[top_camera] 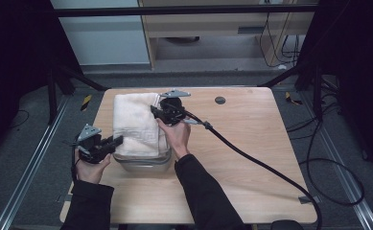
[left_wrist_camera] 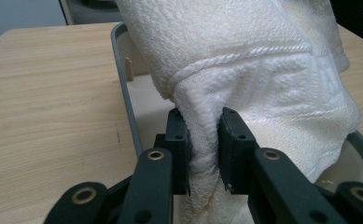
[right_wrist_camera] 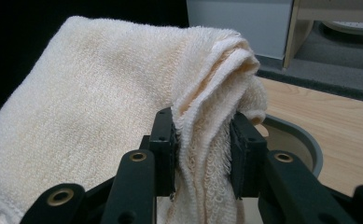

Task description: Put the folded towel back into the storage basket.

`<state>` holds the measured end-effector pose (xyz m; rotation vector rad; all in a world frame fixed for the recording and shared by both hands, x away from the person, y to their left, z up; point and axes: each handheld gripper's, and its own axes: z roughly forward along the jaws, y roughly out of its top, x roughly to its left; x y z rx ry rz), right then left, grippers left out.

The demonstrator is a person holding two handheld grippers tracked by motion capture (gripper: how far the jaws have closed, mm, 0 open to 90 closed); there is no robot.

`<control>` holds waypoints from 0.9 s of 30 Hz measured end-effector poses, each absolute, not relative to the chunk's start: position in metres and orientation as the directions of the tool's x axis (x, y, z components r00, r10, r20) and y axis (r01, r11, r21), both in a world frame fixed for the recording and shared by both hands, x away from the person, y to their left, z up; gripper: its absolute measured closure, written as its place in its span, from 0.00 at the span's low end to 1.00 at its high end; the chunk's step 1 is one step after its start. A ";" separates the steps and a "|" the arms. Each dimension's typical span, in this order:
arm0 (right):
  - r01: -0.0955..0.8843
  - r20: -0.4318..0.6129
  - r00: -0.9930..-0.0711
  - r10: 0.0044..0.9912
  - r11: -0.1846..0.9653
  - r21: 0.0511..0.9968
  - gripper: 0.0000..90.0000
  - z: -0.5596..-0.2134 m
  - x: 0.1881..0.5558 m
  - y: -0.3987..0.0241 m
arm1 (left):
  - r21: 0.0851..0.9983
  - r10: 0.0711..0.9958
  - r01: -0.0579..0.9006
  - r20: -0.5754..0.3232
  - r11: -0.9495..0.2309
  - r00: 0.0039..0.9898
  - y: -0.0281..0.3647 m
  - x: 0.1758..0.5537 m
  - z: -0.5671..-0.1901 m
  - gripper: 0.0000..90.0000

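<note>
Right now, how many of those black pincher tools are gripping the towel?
2. The left gripper pinches the towel at its near edge, over the grey tub. The right gripper pinches a bunched fold on its far right side.

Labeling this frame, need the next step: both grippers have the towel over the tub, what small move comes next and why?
Probably lower both together. The left gripper and right gripper each pinch the towel, which hangs over the grey tub, mostly above its rim.

No text, label, brand or number can be read anywhere. The towel (top_camera: 135, 125) bears only a woven raised pattern, not letters, and the bench (top_camera: 251, 143) carries no markings.
</note>
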<state>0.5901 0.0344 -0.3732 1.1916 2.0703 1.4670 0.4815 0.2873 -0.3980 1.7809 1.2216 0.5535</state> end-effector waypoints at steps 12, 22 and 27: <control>0.457 0.167 -0.582 0.796 0.150 0.877 0.74 -0.400 0.597 0.036 | 0.816 0.908 0.553 -0.090 -0.168 0.409 0.282 0.493 -0.417 0.83; 0.485 0.161 -0.564 0.810 0.167 0.859 0.73 -0.418 0.598 0.032 | 0.788 0.907 0.581 -0.068 -0.207 0.415 0.275 0.500 -0.428 0.83; 0.482 0.140 -0.566 0.812 0.188 0.855 0.72 -0.423 0.599 0.032 | 0.774 0.909 0.596 -0.067 -0.213 0.412 0.275 0.502 -0.432 0.82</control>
